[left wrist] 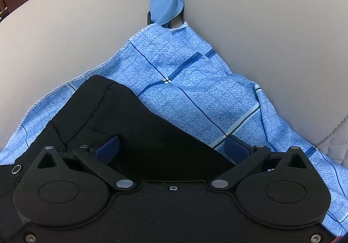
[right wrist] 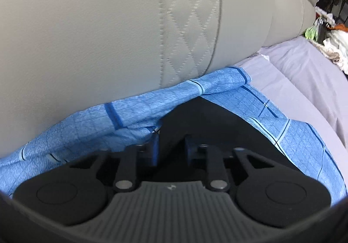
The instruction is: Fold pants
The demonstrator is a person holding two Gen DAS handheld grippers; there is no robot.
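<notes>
Lying under left gripper (left wrist: 171,147): black pants (left wrist: 134,125).

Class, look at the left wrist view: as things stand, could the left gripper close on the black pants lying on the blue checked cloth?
Probably yes. The left gripper stands open right over the black pants, whose edge already lies between its fingers; nothing covers them on the blue checked cloth.

1. The black pants (left wrist: 139,125) are lying flat on a blue checked cloth (left wrist: 195,82).
2. One edge, with a seam, is pointing toward the grey cushion (left wrist: 65,43).
</notes>
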